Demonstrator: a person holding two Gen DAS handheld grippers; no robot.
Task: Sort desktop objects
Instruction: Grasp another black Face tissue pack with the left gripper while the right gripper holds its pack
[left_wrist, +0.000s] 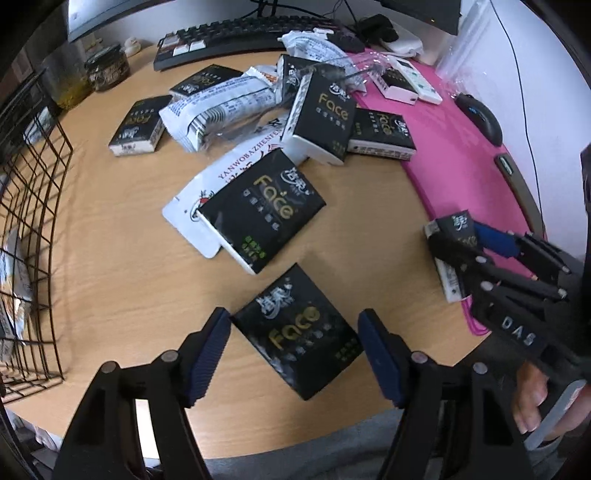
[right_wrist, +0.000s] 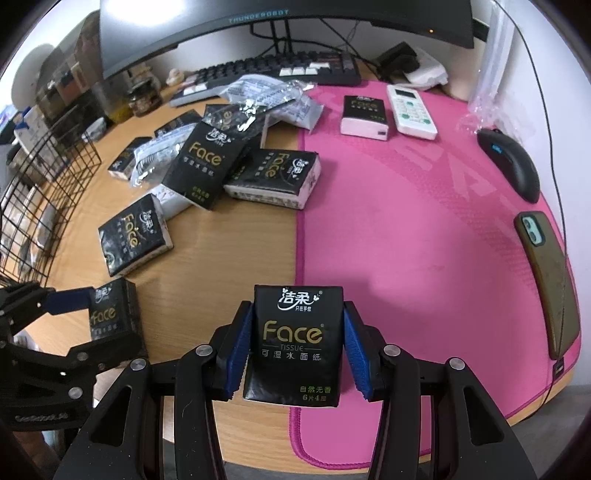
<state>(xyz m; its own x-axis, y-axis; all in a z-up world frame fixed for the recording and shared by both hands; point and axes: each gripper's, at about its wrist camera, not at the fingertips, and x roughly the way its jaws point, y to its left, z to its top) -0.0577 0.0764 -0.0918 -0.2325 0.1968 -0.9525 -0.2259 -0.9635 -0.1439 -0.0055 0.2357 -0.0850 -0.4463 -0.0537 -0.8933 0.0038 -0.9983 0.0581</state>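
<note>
A: From the left wrist view, what do you see?

B: The left hand-held gripper (left_wrist: 293, 349) hangs over the pale wooden counter (left_wrist: 122, 266) with its blue-padded fingers (left_wrist: 210, 345) spread wide. A black "Face" tissue pack with gold lettering (left_wrist: 299, 332) lies flat on the counter between them; the pads are near its corners, but they are not pressing on it. Further up lies a heap of similar black packs and white foil pouches (left_wrist: 218, 107), and a black wire basket (left_wrist: 33, 229) stands at the left edge.

A: And the right wrist view?

B: The right hand-held gripper (right_wrist: 297, 349) is clamped on a second black "Face" tissue pack (right_wrist: 295, 343), blue pads against its two sides, held above the edge of the pink desk mat (right_wrist: 406, 221). The left hand-held gripper appears at the lower left, beside its pack.
</note>
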